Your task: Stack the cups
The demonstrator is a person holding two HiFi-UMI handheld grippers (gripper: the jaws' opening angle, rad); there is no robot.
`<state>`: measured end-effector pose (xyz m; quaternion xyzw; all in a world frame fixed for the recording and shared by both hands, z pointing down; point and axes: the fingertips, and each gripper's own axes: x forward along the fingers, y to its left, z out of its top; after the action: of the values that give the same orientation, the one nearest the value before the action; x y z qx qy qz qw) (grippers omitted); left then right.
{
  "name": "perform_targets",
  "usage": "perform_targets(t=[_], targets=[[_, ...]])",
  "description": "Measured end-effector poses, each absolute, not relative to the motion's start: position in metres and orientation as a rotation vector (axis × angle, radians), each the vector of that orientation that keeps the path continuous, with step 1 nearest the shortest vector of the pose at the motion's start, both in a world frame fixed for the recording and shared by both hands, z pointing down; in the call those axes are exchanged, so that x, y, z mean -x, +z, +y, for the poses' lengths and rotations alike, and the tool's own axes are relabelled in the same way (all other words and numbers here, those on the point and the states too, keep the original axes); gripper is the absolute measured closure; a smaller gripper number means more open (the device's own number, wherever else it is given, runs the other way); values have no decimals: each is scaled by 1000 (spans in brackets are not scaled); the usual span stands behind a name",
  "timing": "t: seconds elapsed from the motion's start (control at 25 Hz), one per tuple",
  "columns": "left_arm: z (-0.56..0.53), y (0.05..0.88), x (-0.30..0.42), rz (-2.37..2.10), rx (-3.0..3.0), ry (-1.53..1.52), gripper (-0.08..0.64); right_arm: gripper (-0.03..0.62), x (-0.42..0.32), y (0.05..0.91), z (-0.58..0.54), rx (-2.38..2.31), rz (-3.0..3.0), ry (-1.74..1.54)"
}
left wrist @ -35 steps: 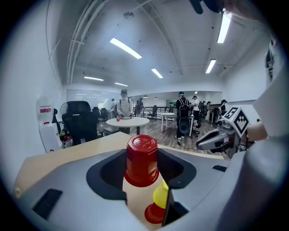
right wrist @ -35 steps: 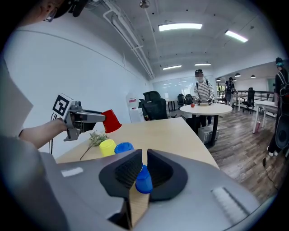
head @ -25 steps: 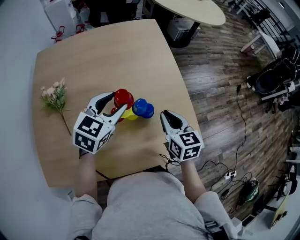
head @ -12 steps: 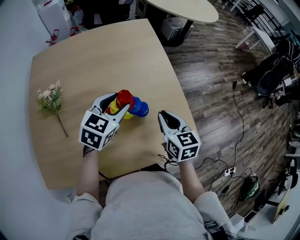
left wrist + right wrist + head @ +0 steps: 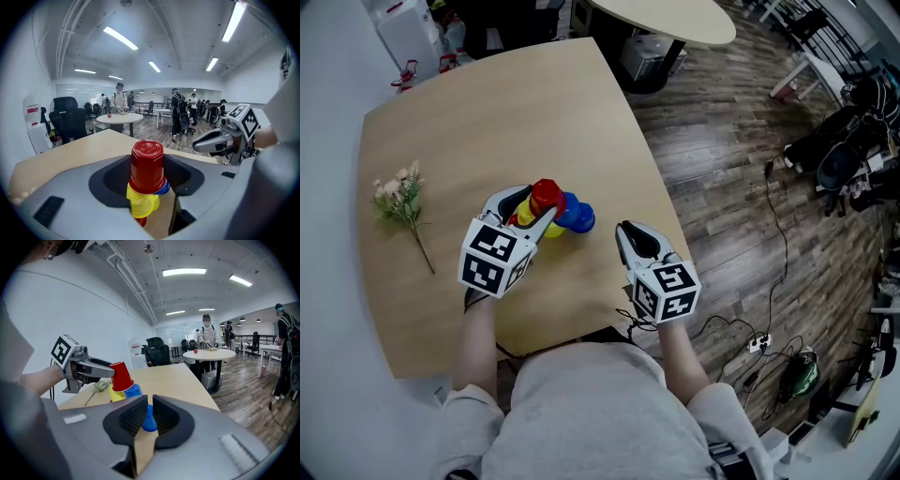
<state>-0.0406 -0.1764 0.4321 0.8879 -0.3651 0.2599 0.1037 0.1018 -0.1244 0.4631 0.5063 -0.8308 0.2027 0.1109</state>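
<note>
The red cup (image 5: 146,164) looks like light, thin, smooth plastic that would dent or slip if squeezed hard, so a gentle hold across its side wall suits it. Glossy, tapered and upside-down, it is clamped in the left gripper (image 5: 536,206) over the yellow cup (image 5: 525,215) and blue cup (image 5: 578,217), well right of the flowers (image 5: 401,199). The right gripper (image 5: 630,234), farther from the flowers, is nearly closed on nothing.

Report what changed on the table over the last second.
The left gripper, clamped on the upturned red cup, carried it toward the blue cups. It now hangs over the yellow cup. Nothing was newly gripped or released. The right gripper, nearly closed and empty, and the flower sprig stayed put.
</note>
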Motion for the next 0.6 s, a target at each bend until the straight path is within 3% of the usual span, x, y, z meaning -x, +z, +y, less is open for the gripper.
perform_targets(t=[0.48, 0.6], targets=[[-167, 410, 53, -1087, -2649, 646, 301, 548, -97, 456, -130, -1473, -2473, 575], [-161, 390, 65, -1183, -2670, 561, 370, 548, -90, 448, -132, -1464, -2497, 557]])
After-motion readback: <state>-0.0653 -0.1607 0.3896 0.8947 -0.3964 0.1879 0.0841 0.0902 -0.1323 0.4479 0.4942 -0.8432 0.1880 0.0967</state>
